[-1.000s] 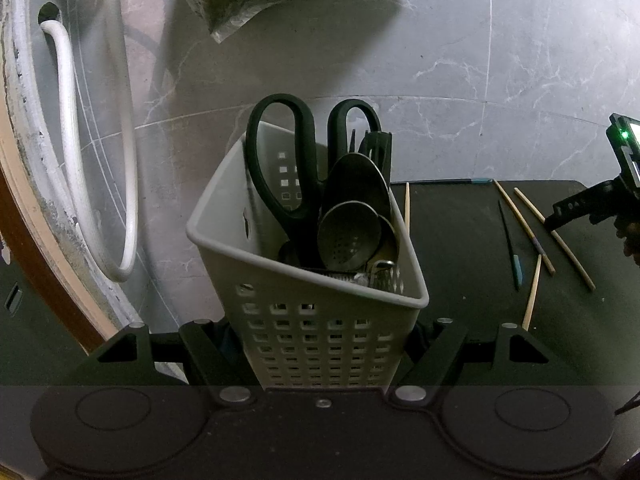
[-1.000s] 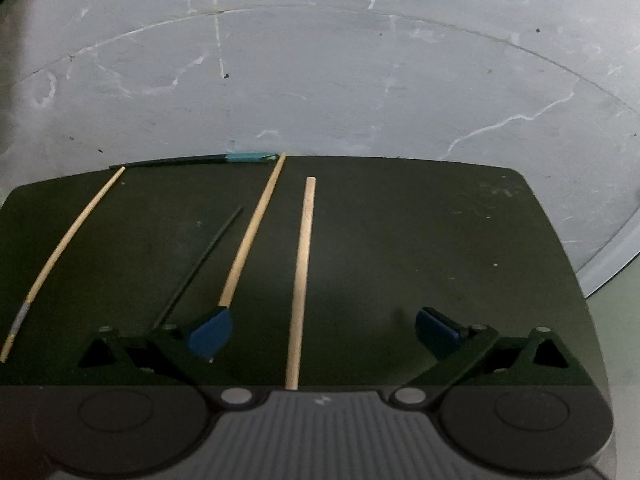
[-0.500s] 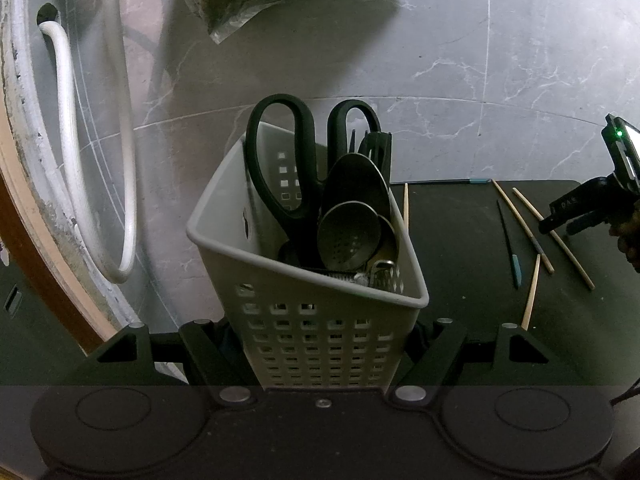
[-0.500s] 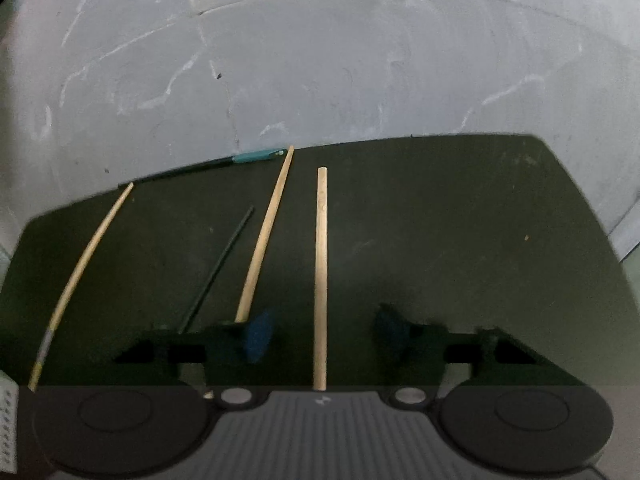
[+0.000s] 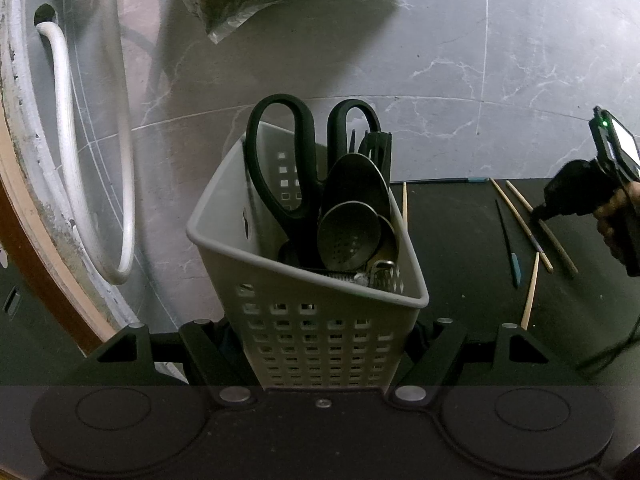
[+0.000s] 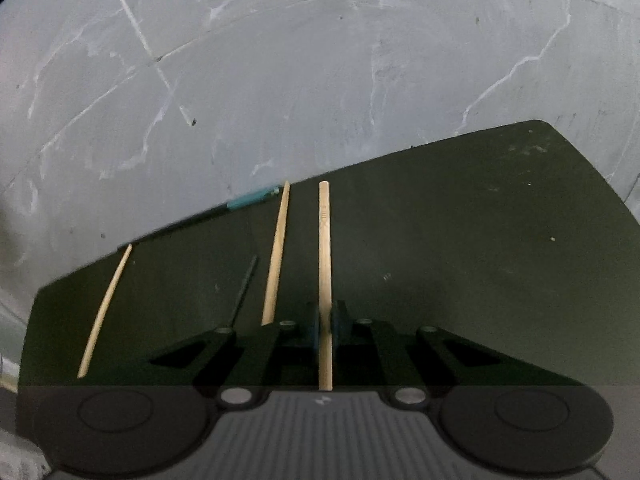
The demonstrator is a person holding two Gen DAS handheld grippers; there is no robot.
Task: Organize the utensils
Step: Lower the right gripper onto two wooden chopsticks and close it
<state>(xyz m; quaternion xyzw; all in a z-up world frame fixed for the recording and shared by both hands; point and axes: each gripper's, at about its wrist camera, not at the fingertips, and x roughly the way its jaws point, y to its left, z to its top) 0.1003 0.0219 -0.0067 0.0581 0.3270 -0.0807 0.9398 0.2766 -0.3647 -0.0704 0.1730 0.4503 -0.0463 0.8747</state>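
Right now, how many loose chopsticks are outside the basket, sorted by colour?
pale wooden chopsticks: 4
dark chopsticks with teal ends: 2
Total: 6

no text or label can be read.

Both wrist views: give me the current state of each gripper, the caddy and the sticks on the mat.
Left gripper: shut on the grey caddy.
Grey caddy: upright, holding scissors and spoons.
Right gripper: jaws closing, wooden chopstick between them.
Wooden chopstick: flat on the black mat.
Other chopsticks: loose on the mat, untouched.
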